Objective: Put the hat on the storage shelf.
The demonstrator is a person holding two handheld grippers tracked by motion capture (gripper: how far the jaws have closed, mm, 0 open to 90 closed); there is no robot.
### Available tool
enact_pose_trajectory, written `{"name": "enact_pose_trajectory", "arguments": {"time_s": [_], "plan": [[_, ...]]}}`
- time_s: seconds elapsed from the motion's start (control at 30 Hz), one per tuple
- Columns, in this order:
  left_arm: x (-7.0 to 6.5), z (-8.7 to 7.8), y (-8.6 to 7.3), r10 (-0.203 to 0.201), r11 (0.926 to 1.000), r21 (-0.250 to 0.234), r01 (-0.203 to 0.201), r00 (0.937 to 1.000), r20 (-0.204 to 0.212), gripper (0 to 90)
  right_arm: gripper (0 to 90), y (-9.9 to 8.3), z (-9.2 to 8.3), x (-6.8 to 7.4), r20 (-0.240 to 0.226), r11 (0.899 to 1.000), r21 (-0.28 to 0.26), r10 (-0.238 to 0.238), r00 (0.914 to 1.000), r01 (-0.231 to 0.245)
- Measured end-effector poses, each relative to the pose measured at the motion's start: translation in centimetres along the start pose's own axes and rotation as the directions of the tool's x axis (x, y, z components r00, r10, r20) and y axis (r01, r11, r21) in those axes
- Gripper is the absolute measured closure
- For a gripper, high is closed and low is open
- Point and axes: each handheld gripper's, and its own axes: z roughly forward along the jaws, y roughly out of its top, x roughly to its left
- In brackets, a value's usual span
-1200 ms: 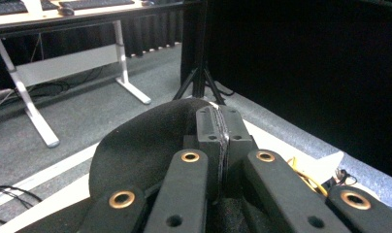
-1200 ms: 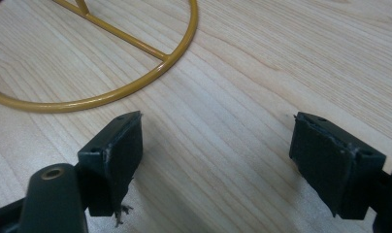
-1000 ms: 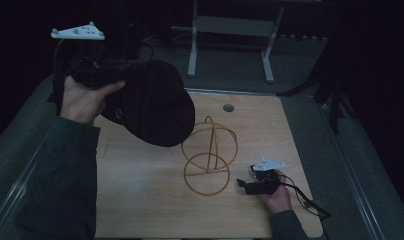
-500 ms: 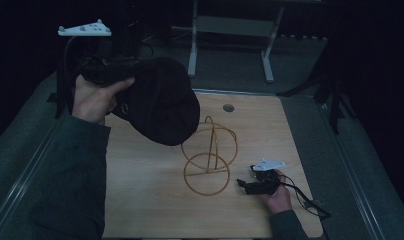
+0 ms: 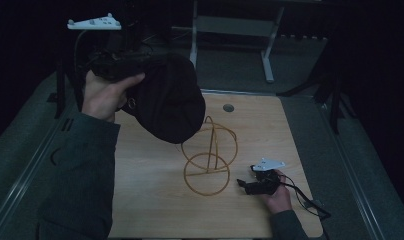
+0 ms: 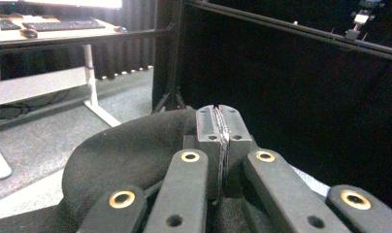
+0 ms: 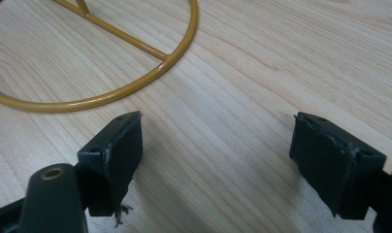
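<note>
The black cap [image 5: 167, 100] hangs from the left claw [image 6: 219, 127], clenched on its edge above the wire stand [image 5: 208, 160]. The right claw [image 7: 223, 160] rests released on the counter [image 5: 150, 190].

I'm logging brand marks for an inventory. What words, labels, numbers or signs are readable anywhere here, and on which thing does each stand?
None can be read.
Black hat: no logo or tag visible.
Yellow wire stand: bare wire, no marking.
Wooden table: plain grain, no print.
Left gripper and right gripper: black jaws with no lettering.
Keyboard on the far desk: keys too small and blurred to read.
</note>
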Motion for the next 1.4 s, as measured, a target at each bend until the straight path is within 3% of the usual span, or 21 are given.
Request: {"name": "enact_pose_trajectory", "arguments": {"time_s": [0.57, 1.4], "plan": [[-1.0, 1.1, 1.5, 0.027, 0.9996, -0.002, -0.026, 0.9995, 0.018, 89.0, 19.0, 0.0, 0.0, 0.0, -0.003, 1.0, 0.0, -0.001, 1.0, 0.001], [-4.3, 4.0, 4.8, 0.075, 0.9966, -0.04, -0.071, 0.9934, 0.087, 89.0, 18.8, 0.0, 0.0, 0.0, -0.004, 1.0, 0.002, 0.001, 1.0, -0.001]]}}
